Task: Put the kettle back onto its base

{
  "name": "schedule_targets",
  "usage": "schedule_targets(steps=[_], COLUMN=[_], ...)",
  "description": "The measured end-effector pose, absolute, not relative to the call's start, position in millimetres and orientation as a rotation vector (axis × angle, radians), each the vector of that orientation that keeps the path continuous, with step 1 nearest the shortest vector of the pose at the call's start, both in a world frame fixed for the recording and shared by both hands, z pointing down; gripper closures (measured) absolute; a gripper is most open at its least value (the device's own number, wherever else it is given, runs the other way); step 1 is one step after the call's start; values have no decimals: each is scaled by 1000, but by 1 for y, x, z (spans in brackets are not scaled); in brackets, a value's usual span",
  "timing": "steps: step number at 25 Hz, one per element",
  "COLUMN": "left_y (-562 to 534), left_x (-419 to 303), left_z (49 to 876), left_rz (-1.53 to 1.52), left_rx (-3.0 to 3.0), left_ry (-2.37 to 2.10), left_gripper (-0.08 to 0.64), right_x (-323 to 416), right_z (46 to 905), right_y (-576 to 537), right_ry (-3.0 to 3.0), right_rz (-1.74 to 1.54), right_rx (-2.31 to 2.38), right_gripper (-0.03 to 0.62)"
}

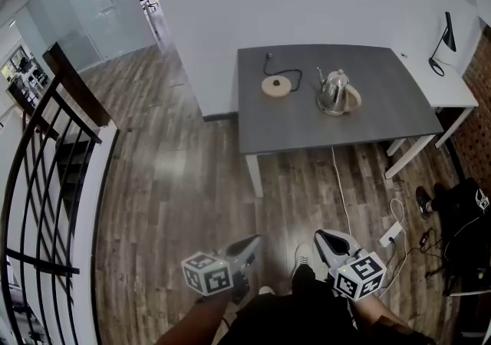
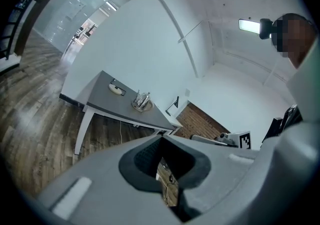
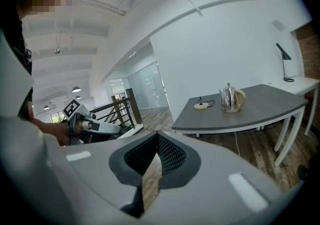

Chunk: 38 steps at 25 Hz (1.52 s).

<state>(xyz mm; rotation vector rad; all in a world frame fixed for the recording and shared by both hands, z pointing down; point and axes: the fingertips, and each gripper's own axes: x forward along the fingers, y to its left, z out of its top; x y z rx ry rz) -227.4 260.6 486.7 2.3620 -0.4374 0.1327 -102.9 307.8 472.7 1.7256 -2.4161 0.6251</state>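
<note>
Far surface [image 1: 307,125] bears kettle [image 1: 334,91] right of its base [image 1: 276,86], out of reach, so left hand-held gripper [image 1: 255,242] and right hand-held gripper [image 1: 322,238] hang closed, empty.

We look out along our left hand-held gripper [image 2: 162,161], its grey jaws drawn together so that only a thin slit of the wooden floor [image 2: 35,119] shows between them. Well beyond it stands the grey worktop [image 2: 120,102], where the steel kettle [image 2: 141,101] sits upright, apart from its round base [image 2: 116,88], which lies to the kettle's left. Low at the right, our right hand-held gripper [image 2: 200,138] reaches in, its marker cube [image 2: 245,140] just beside a brick wall [image 2: 200,121].
</note>
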Motion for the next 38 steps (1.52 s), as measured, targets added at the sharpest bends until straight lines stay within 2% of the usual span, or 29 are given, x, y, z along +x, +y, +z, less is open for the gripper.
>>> schedule_targets(steps=[22, 38], left_y=[154, 135], left_x=[-62, -49], left_z=[462, 474], left_rz=[50, 108], left_rx=[2356, 2336], left_ry=[-496, -592], left_gripper=[560, 560], right_x=[73, 89], right_z=[455, 482], right_y=[201, 178], right_ry=[-2508, -2553], right_rz=[557, 646], right_rx=[1740, 1636], right_gripper=[565, 565])
